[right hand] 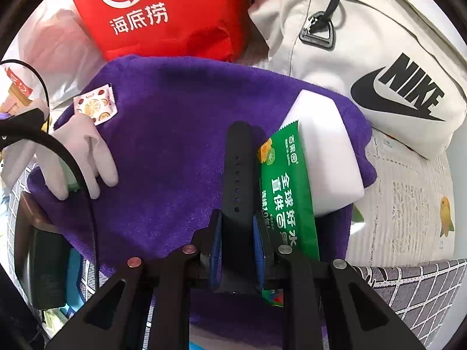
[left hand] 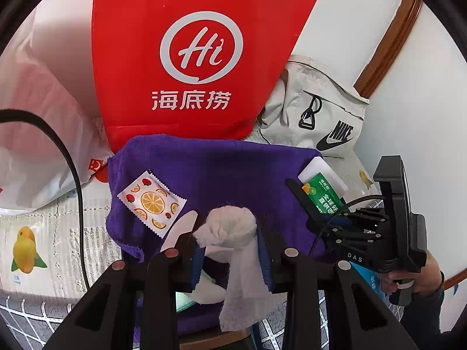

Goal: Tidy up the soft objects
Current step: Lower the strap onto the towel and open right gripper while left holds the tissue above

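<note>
Both my grippers over purple towel: left gripper fingers clamp white tissue, right gripper fingers clamp black strap.

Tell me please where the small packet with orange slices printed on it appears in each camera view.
Left wrist view: the orange-slice packet lies left of centre, on the purple towel.
Right wrist view: the packet sits at upper left, at the towel's edge.
Shared landmark: the red bag behind the towel.
</note>
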A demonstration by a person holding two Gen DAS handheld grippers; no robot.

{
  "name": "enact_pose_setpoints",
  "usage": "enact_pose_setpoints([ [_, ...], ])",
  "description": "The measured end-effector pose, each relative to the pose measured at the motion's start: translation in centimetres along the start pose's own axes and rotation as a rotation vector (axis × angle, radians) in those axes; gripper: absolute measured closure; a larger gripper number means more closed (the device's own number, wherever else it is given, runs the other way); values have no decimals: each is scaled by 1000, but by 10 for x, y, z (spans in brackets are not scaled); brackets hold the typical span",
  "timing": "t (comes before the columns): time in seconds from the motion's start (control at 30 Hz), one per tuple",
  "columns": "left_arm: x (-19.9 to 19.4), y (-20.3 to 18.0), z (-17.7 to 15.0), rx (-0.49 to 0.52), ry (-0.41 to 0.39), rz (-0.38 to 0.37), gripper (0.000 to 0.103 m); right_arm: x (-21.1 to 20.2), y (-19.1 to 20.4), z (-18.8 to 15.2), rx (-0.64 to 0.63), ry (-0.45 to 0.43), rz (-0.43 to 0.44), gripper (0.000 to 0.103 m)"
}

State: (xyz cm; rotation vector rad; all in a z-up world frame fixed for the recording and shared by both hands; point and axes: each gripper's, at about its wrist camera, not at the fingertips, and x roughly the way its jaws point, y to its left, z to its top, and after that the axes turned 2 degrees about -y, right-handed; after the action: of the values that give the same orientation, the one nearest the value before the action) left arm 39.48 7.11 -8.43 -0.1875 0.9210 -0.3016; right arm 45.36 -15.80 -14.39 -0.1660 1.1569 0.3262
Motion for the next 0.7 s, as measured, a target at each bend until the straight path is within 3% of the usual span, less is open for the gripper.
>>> enact_pose_setpoints([
  [0.17,9,-5,-3,0,21,-11,72,1,-7,1,25,7,11,82],
  [0.37,21,-12,-4,12,44,7,72,0,-11,1,40,-9,34,73],
  [0.7,37,-4,20,-2,56,66,72,-24,3,-16,45,-60,70,73],
])
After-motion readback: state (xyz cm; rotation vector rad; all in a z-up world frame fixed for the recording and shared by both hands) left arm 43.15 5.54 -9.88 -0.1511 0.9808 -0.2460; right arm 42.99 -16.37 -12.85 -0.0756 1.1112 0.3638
